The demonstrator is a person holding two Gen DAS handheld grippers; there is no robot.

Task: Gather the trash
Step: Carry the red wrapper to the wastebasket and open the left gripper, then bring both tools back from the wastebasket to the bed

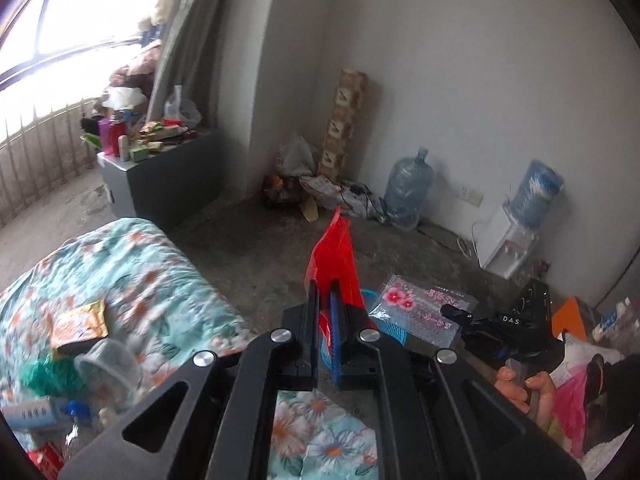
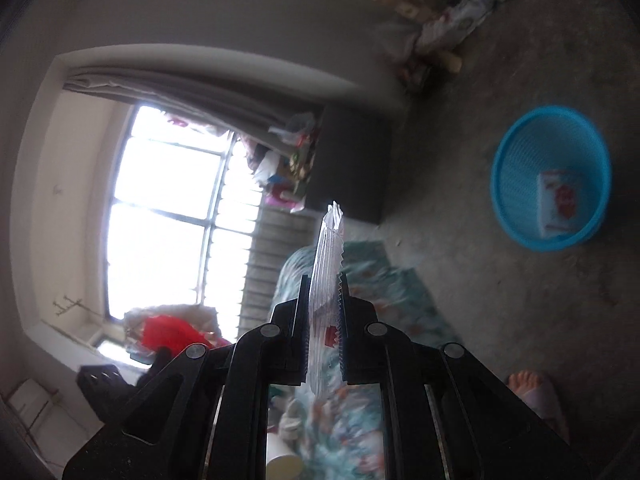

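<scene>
Red plastic wrapper (image 1: 334, 264) stands pinched between the closed fingers of the left gripper (image 1: 325, 300), its upper part rising well above the fingertips and tilting slightly to the right. Just behind and to the right of it, partly hidden by the gripper, sits the blue mesh basket (image 1: 394, 330) on the concrete floor (image 1: 248, 256).

The right gripper (image 2: 325, 284) is clamped on a clear ridged plastic bag (image 2: 329, 248), seen edge-on in its own view as a thin transparent strip sticking up past the fingertips. In the left wrist view the same bag (image 1: 424, 308) appears flat, printed with pink flowers and held over the basket's rim. From the right wrist camera the basket (image 2: 516, 152) lies off to the right on the floor, with a white and red packet (image 2: 558, 204) lying inside it.

Below both grippers spreads a bed with a floral quilt (image 1: 132, 264). On it, at the left, lie more bits of trash: an orange sachet (image 1: 80, 322), a clear plastic cup (image 1: 106, 362) on its side, and a green crumpled piece (image 1: 42, 376). A water dispenser (image 1: 516, 236) stands against the far wall, and a spare water jug (image 1: 408, 188) sits near the corner.
</scene>
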